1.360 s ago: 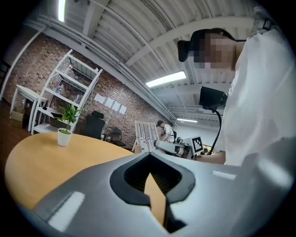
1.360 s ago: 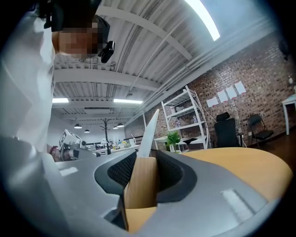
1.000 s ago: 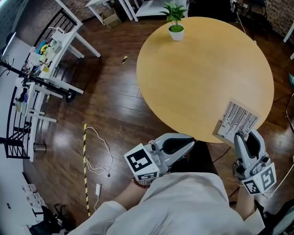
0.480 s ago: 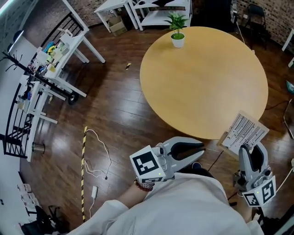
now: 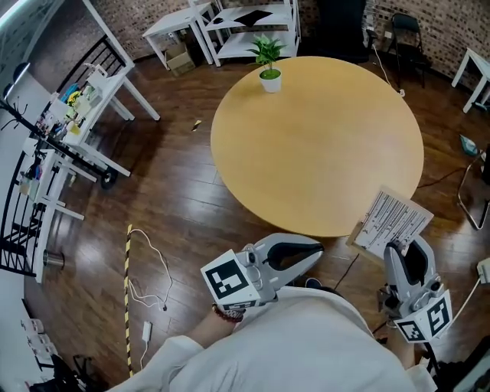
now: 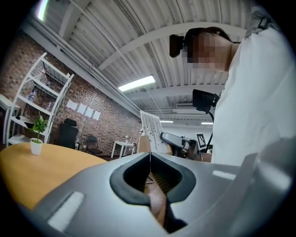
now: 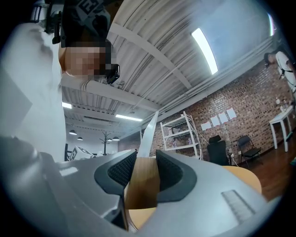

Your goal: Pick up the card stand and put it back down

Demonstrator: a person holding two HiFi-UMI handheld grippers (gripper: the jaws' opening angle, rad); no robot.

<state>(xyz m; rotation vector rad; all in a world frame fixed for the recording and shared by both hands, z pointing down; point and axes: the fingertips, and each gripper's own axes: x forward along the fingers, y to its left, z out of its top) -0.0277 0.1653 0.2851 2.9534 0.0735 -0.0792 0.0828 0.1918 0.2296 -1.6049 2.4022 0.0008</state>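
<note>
The card stand (image 5: 392, 219) is a white printed card in a small wooden base (image 7: 142, 183). It hangs in the air just off the round table's (image 5: 306, 145) near right edge. My right gripper (image 5: 396, 246) is shut on it, and its ribbed pads clamp the wooden base from both sides in the right gripper view. The card's edge (image 7: 148, 132) rises between the jaws. My left gripper (image 5: 317, 249) is shut and empty, low by the person's body and left of the stand. From the left gripper view the card stand (image 6: 150, 131) shows ahead.
A small potted plant (image 5: 268, 65) stands at the far edge of the round wooden table. White shelving (image 5: 253, 19) and a chair (image 5: 402, 31) lie beyond it. A cable (image 5: 149, 264) and striped tape (image 5: 127, 291) lie on the dark wood floor at left.
The card stand has left the table's near edge and now hangs clear of it in the right gripper, drawn back toward the person. The left gripper has stayed shut near the body.
</note>
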